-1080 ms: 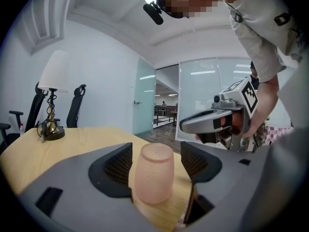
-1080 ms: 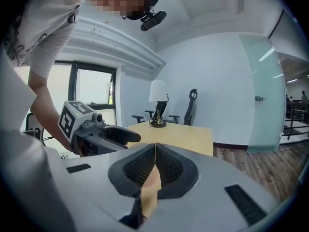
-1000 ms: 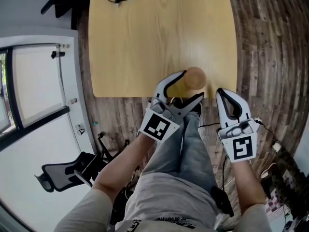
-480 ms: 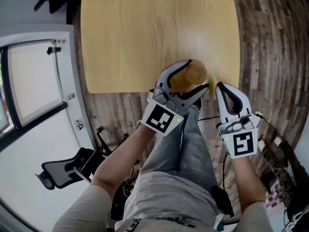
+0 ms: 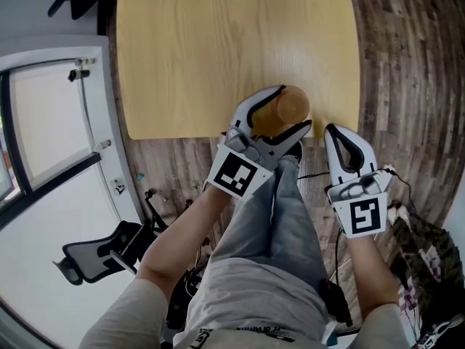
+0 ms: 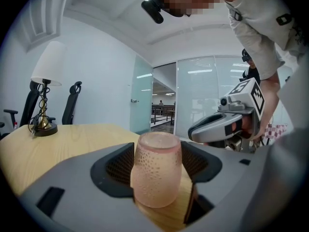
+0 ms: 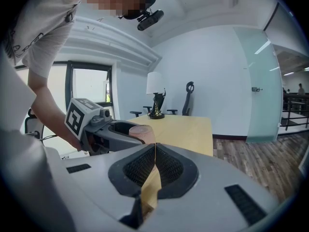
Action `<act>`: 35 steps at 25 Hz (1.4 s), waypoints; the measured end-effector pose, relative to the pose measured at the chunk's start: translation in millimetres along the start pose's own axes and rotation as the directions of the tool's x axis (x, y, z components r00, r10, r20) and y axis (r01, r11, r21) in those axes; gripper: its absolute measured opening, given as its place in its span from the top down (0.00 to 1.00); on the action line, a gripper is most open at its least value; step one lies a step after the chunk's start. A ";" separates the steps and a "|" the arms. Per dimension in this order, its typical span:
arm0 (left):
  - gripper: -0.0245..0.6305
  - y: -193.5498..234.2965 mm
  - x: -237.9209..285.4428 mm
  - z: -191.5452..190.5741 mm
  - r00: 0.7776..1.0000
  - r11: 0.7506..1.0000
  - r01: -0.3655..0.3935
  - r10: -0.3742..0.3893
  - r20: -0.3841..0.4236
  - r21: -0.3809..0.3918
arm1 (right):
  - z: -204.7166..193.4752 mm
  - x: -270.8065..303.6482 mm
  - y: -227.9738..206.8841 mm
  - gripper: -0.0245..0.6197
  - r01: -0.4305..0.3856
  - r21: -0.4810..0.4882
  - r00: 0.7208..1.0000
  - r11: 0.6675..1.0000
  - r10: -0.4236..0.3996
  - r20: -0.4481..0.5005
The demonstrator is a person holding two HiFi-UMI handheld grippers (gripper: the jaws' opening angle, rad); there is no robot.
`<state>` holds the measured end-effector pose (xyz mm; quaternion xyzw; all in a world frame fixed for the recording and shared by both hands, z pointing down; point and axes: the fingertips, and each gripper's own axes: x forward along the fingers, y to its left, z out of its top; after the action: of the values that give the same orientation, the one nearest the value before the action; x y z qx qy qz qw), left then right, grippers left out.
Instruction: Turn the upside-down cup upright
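Cup [image 6: 156, 170], upside down on the table [image 5: 218, 49], is clasped between the left gripper's [image 5: 294, 109] jaws, pad contact masked by its body. Right gripper's [image 7: 154, 151] jaws are pressed together, nothing held.

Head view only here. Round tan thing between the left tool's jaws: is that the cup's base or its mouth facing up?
Observer: Base. The left gripper view shows the pink dimpled translucent cup with its narrow closed end up and its wide end down on the light wooden table.
Operator: Is the left tool gripping it?
Observer: The left tool has a jaw on either side of the cup, pads close to its wall. I can't tell if they touch. The cup rests on the table, not lifted.
Operator: What's the dark thing at the table's far edge?
Observer: A table lamp with a white shade, a twisted stem and a round base.
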<state>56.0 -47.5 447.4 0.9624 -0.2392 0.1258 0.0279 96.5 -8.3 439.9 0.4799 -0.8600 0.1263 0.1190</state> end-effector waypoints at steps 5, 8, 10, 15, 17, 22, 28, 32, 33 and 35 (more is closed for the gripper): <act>0.50 7.4 -1.9 3.6 0.998 0.992 -0.034 0.040 0.047 -0.122 | -2.4 -3.3 0.3 0.93 0.003 0.007 1.000 1.000 -0.003 -0.006; 0.50 13.4 -3.3 4.3 0.996 0.975 -0.053 0.068 0.065 -0.217 | -1.6 -3.8 -0.1 0.93 0.004 0.016 1.000 1.000 -0.004 -0.001; 0.50 17.9 -4.4 4.2 0.994 0.964 -0.061 0.081 0.070 -0.261 | -1.6 -3.5 -1.3 0.92 0.007 0.030 1.000 1.000 -0.007 0.000; 0.50 28.1 -6.9 2.4 0.991 0.935 -0.070 0.104 0.080 -0.349 | -7.2 -2.8 -4.7 0.92 -0.007 0.047 1.000 0.999 0.008 -0.026; 0.50 30.5 -8.1 2.3 0.990 0.926 -0.071 0.110 0.083 -0.371 | -7.0 -1.4 -5.3 0.92 -0.010 0.066 1.000 0.998 0.012 -0.020; 0.50 35.2 -11.5 1.6 0.988 0.902 -0.076 0.127 0.092 -0.425 | -7.5 2.3 -3.7 0.92 -0.031 0.113 0.999 0.993 0.033 -0.015; 0.50 40.9 -18.4 1.0 0.980 0.848 -0.079 0.161 0.114 -0.525 | -10.4 5.3 1.0 0.92 -0.058 0.155 0.998 0.986 0.062 -0.017; 0.50 48.5 -24.6 3.0 0.972 0.793 -0.072 0.192 0.137 -0.604 | -10.2 8.6 4.6 0.92 -0.071 0.182 0.997 0.981 0.075 -0.019; 0.50 50.9 -26.1 3.8 0.969 0.779 -0.069 0.202 0.145 -0.623 | -9.7 9.6 5.1 0.92 -0.072 0.187 0.997 0.980 0.077 -0.019; 0.50 53.8 -28.2 4.4 0.964 0.762 -0.067 0.216 0.155 -0.644 | -8.8 11.2 6.1 0.92 -0.075 0.194 0.997 0.978 0.080 -0.018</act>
<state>7.8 -82.8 435.6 0.8833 -0.3415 -0.0676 0.3140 86.3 -11.2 451.1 0.4537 -0.8601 0.2198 0.0779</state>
